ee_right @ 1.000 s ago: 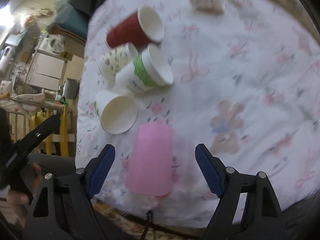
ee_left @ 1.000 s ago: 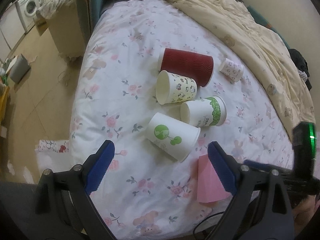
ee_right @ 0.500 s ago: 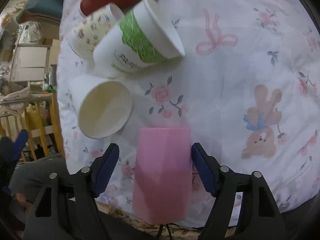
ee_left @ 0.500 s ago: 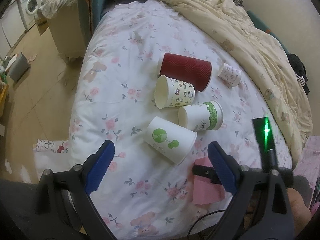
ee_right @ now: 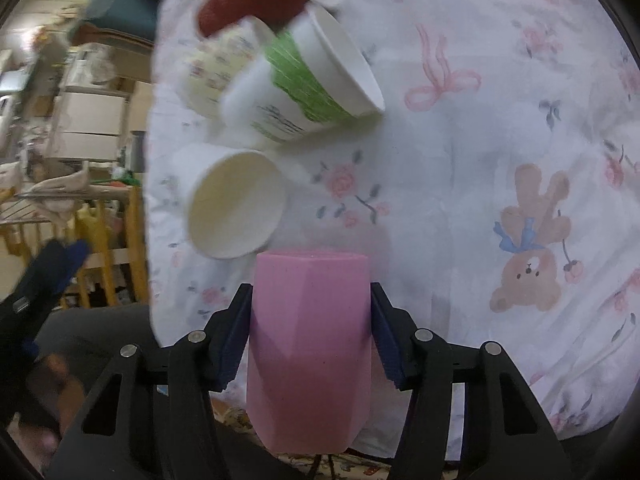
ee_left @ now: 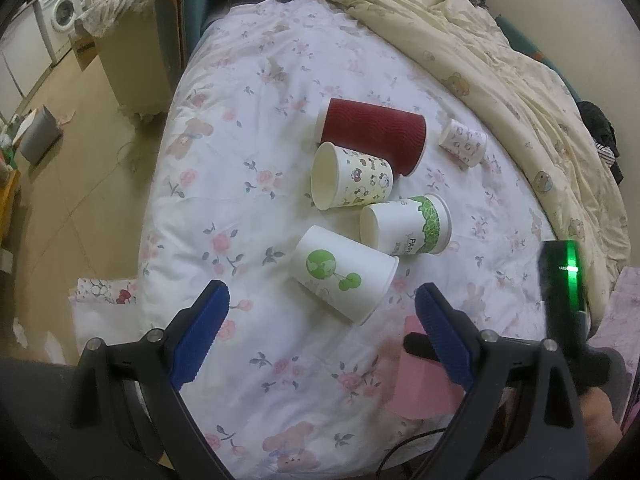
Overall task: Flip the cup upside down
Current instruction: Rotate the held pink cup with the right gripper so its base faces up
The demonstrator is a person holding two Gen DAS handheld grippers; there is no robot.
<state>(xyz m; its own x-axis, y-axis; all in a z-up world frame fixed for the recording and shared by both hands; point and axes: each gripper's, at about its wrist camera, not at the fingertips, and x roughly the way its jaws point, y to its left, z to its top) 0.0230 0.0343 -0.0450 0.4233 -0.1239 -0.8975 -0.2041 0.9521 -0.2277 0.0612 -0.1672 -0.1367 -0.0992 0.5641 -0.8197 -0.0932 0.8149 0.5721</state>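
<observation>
Floral bedsheet (ee_right: 460,168) as work surface. Pink faceted cup (ee_right: 308,344) at lower centre of right wrist view, clamped between both blue pads of right gripper (ee_right: 310,336), near bed edge. Just above it: white cup (ee_right: 236,204) on its side, mouth toward camera; green-banded cup (ee_right: 304,88) beyond; red cup (ee_right: 248,0) at top, blurred. Left gripper (ee_left: 320,336) spread wide, holding nothing, lower part of left wrist view.

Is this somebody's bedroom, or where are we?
Most likely a bedroom in a home. The cups lie on a bed with a flowery sheet, a rumpled cream quilt is pushed to one side, and a washing machine stands beyond it.
</observation>
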